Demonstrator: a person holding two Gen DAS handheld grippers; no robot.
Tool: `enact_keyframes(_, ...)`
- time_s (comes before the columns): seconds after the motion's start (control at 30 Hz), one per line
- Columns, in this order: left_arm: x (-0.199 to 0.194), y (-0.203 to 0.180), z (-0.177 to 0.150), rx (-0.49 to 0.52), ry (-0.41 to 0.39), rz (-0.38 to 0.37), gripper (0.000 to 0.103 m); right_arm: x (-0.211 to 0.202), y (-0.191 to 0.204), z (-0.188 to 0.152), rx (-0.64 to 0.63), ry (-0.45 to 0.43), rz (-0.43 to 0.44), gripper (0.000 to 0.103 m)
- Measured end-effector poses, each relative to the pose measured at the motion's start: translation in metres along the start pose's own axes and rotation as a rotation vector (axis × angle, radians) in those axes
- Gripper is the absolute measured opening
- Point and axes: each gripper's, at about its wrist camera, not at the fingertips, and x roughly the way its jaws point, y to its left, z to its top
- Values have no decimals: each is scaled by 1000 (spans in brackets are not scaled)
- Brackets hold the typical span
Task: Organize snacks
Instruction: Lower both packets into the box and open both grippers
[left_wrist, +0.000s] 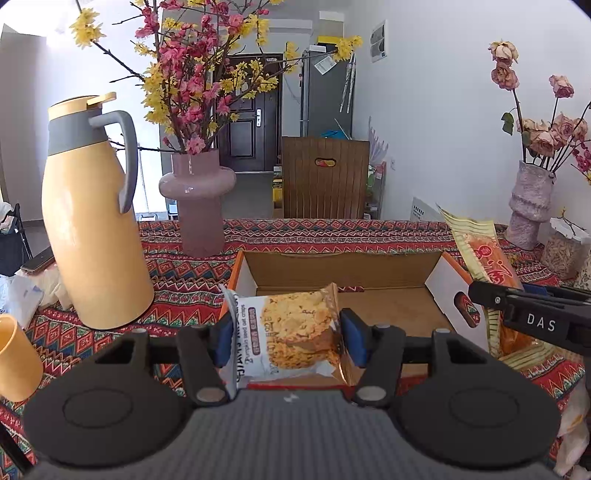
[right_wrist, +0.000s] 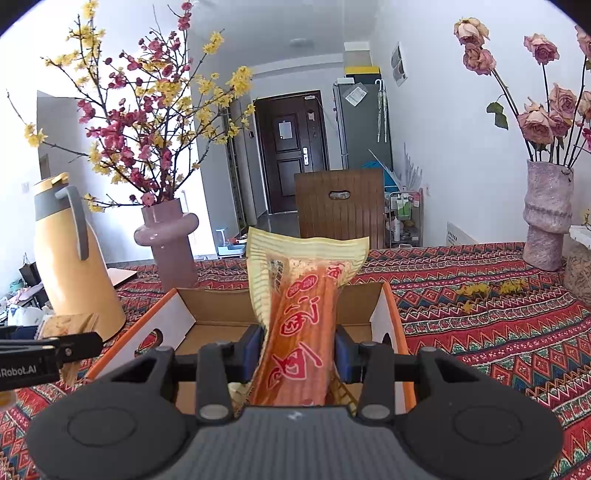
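— Blue-padded left claw (left_wrist: 284, 334) pinches one cookie packet (left_wrist: 291, 332); the right claw (right_wrist: 299, 354) grips one long orange snack pack (right_wrist: 303, 325). Both hang at the box's six o'clock edge.

— Progress?

— Early, I'd judge: the one cardboard box (left_wrist: 369, 266) on the desk (right_wrist: 480, 295) looks bare inside. Two snacks remain.

Both wrist views look forward, close over the open box (left_wrist: 343, 266) (right_wrist: 280, 306), toward the table's far edge. The left sits left of the right. Both share the pink vase (left_wrist: 197, 206) (right_wrist: 170, 240).
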Motion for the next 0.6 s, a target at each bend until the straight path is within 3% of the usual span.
enact_keyframes(0.2,43,-7,10,-20,9,45,59,43,-2,12,6,37,-14,40)
enact_keyframes(0.5,78,-1,-7,-46,37,81,60,75,-18,-3,13,100,-24,42)
enact_keyframes(0.6,82,0,-9,-43,45,67,69,78,-20,-6,17,109,-26,60)
